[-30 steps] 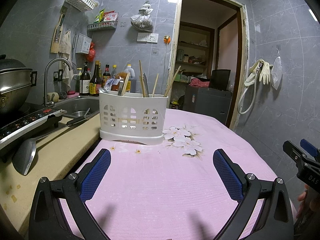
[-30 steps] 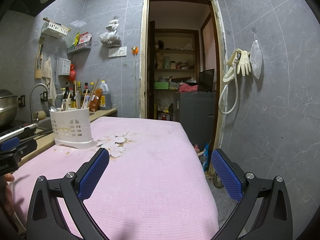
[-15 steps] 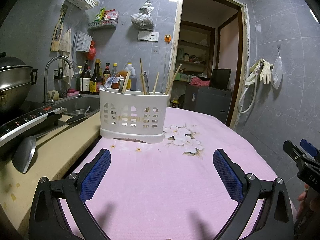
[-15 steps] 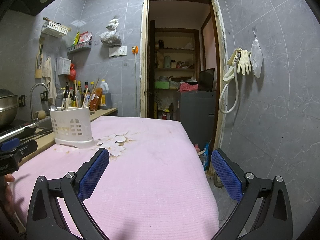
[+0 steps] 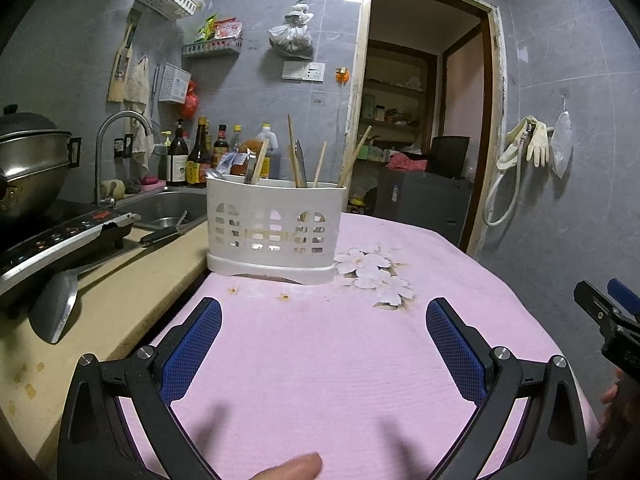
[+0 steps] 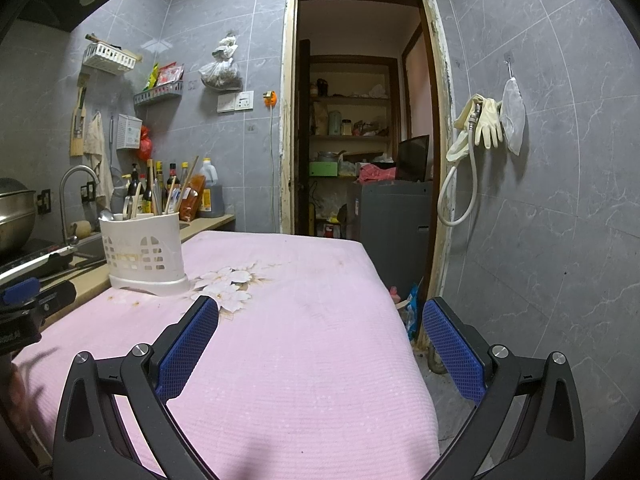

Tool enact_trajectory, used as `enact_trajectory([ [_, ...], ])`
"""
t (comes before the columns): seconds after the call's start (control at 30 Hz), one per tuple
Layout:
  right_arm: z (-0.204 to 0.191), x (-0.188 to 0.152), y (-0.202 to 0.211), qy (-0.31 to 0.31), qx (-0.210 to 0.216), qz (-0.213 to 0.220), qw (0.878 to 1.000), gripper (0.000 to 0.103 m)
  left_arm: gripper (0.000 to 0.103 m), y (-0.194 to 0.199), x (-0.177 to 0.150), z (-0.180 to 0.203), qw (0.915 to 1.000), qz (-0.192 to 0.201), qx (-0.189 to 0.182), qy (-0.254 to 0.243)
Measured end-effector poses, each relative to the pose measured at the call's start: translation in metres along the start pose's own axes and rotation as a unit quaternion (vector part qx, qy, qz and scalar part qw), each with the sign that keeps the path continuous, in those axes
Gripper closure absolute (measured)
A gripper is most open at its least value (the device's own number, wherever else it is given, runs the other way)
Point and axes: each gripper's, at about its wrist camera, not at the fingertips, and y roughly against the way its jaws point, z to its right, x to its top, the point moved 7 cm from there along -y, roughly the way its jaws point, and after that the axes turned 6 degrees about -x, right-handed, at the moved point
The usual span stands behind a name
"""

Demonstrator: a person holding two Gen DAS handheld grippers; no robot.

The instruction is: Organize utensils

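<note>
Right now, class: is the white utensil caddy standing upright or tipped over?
Upright. The white utensil caddy sits flat on the pink tablecloth, with chopsticks sticking up from its top.

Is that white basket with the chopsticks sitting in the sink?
No, the white basket stands on the pink tablecloth, beside the counter, while the sink lies behind it to the left.

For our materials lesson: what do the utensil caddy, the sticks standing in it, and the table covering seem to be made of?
Utensil caddy: white matte plastic, judging by its moulded cut-out windows. Sticks: probably wood or bamboo, pale tan and dull. Table covering: woven pink cloth, showing fine ribbed texture.
</note>
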Motion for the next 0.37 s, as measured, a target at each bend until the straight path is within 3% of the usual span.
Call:
enact_trajectory([
  [0.37, 0.0002, 0.0000, -0.0001, 0.000, 0.000, -0.001, 1.000, 0.000, 0.003, -0.0024, -0.0045, -0.0035, 0.9999, -0.012, -0.005, -0.007],
])
